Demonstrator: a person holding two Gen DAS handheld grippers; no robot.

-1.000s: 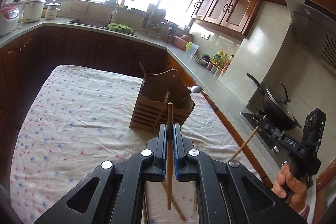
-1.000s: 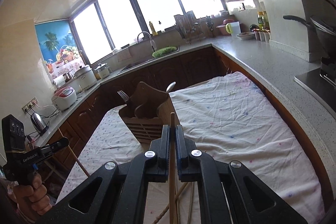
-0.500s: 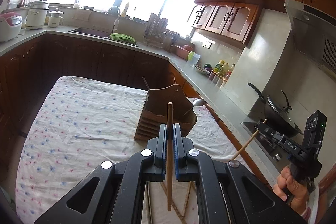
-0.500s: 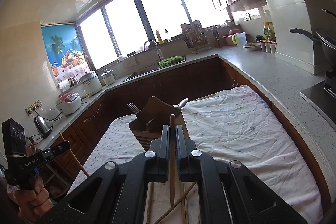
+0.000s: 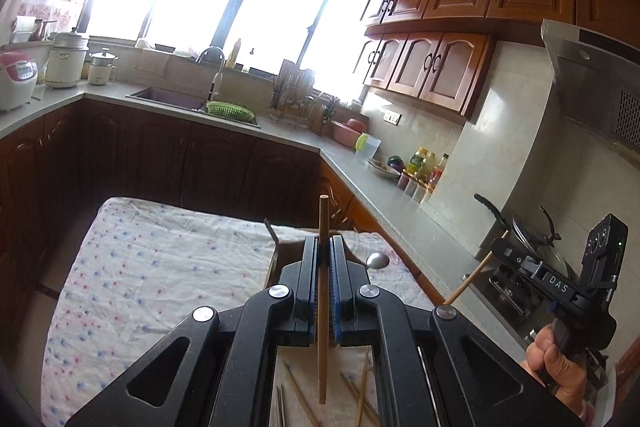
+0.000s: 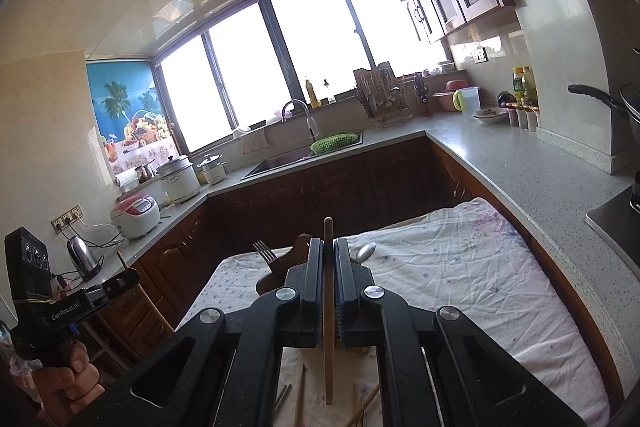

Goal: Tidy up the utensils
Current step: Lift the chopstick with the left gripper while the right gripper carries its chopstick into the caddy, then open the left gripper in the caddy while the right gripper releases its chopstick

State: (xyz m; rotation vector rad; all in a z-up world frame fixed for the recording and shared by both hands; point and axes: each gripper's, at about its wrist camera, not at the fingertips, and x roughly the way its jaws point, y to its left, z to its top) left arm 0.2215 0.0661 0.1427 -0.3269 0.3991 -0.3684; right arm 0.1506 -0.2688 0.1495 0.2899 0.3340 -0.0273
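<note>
My left gripper (image 5: 324, 241) is shut on a wooden chopstick (image 5: 323, 219) held upright above the table. My right gripper (image 6: 328, 243) is shut on another wooden chopstick (image 6: 328, 227), also upright. The wooden utensil holder (image 6: 298, 245) stands on the cloth just beyond both grippers, mostly hidden behind the jaws; a fork (image 6: 264, 251) and a spoon (image 6: 366, 250) stick out of it. The spoon also shows in the left wrist view (image 5: 377, 259). Several loose chopsticks (image 5: 360, 397) lie on the cloth below the grippers. The right gripper shows at the right in the left wrist view (image 5: 500, 247).
The table wears a white flowered cloth (image 5: 160, 259). A grey counter (image 6: 520, 163) runs along the right and back, with a sink (image 6: 288, 161), a green basket (image 6: 334, 143), bottles (image 5: 424, 167) and a wok on the stove (image 5: 524, 231). Rice cookers (image 6: 160, 195) stand at the left.
Both grippers have risen and tilted upward with their chopsticks; the holder has sunk lower in both views and is now mostly hidden behind the jaws.
</note>
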